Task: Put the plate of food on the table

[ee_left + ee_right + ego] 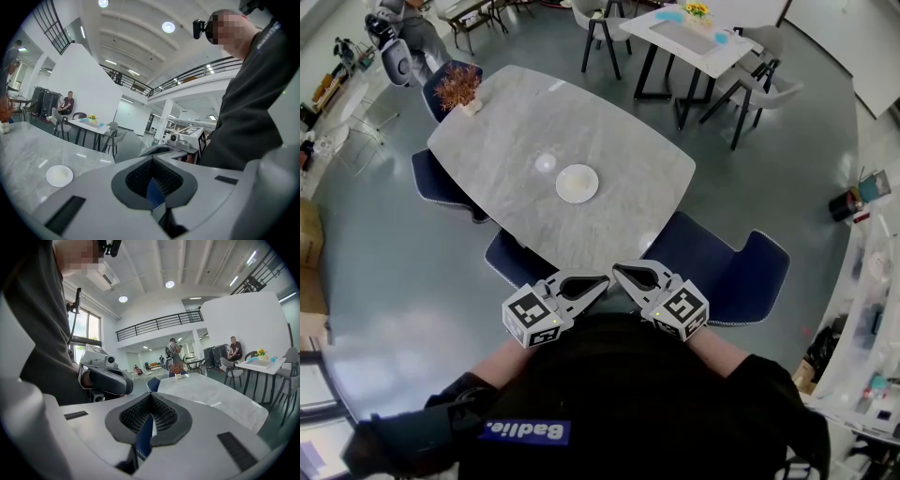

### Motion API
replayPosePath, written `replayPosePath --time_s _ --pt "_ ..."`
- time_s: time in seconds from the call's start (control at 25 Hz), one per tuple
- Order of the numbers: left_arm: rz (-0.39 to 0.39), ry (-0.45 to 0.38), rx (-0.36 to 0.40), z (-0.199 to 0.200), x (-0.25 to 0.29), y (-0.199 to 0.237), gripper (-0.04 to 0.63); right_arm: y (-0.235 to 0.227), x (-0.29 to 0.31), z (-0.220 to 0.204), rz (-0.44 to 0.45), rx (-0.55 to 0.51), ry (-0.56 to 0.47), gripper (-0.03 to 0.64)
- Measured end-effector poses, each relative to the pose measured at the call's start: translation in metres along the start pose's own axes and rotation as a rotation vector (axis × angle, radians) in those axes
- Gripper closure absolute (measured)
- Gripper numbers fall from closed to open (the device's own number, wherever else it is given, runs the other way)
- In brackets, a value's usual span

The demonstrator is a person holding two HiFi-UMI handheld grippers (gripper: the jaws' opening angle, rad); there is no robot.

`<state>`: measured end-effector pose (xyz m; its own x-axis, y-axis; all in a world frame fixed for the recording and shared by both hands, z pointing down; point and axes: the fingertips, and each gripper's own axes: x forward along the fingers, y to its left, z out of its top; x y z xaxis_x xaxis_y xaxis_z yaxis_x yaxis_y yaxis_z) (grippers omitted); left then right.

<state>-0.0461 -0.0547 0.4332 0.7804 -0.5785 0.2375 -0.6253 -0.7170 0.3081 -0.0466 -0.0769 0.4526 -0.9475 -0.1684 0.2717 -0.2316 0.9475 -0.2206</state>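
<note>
A white plate of food point(577, 183) rests on the grey marble table point(516, 131), a little nearer my side than its middle. Both grippers are held close to my chest, short of the table's near corner, tips almost meeting. My left gripper point(602, 280) is shut with nothing in it, and my right gripper point(620, 270) is likewise shut and empty. In the left gripper view the plate point(59, 176) lies low at the left on the table point(28, 150), beyond the shut jaws of the left gripper point(151, 161). The right gripper view looks past the right gripper point(151, 398) along the table point(211, 397); the plate is not visible there.
Blue chairs point(727, 272) stand around the marble table, one just ahead of me. A potted dried plant point(457, 89) sits at the table's far left corner. A second white table point(689, 33) with grey chairs stands behind. A counter point(872, 281) runs along the right.
</note>
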Motion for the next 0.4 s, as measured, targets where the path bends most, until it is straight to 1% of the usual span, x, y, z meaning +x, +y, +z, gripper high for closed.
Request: replayPosePath --time_s 0.24,0.4 --pt "0.002 0.004 0.001 -0.0013 0.0004 0.0011 0.589 -0.0007 0.0 -0.0059 0.005 0.004 0.02 0.607" --pt "0.002 0.004 -0.001 -0.0016 -0.0017 0.0003 0.589 0.0034 0.0025 0.0034 0.0 0.012 0.001 0.607"
